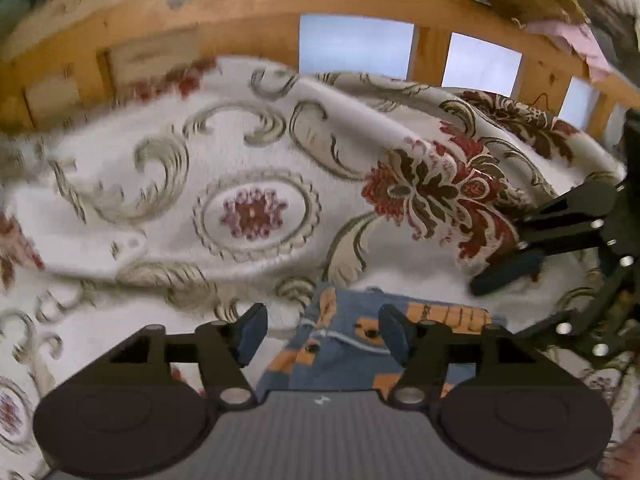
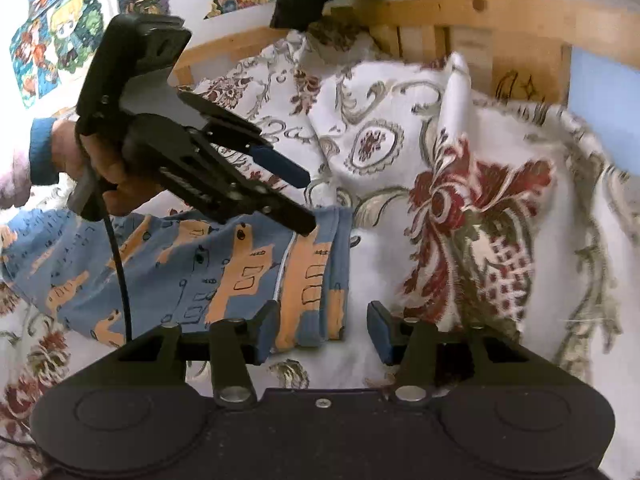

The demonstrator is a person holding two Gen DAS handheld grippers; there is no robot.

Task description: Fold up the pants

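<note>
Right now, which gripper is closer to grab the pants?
Probably the left gripper: it's open right over the blue-and-orange pants, fabric showing between its fingers. The right gripper, open too, sits at the pants' edge, mostly over the floral blanket.

Pants [image 2: 240, 276]: we note soft printed cloth.
Bedspread [image 1: 248, 152]: woven cloth, raised pattern.
Bed frame [image 1: 224, 4]: knotty wood.
Grippers [image 2: 324, 330]: matt black plastic.

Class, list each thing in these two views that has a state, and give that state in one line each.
Left gripper: open, above the pants.
Right gripper: open, at the pants' edge.
Pants: lying flat on the blanket, held by neither gripper.
Floral blanket: rumpled, spread over the bed.
</note>
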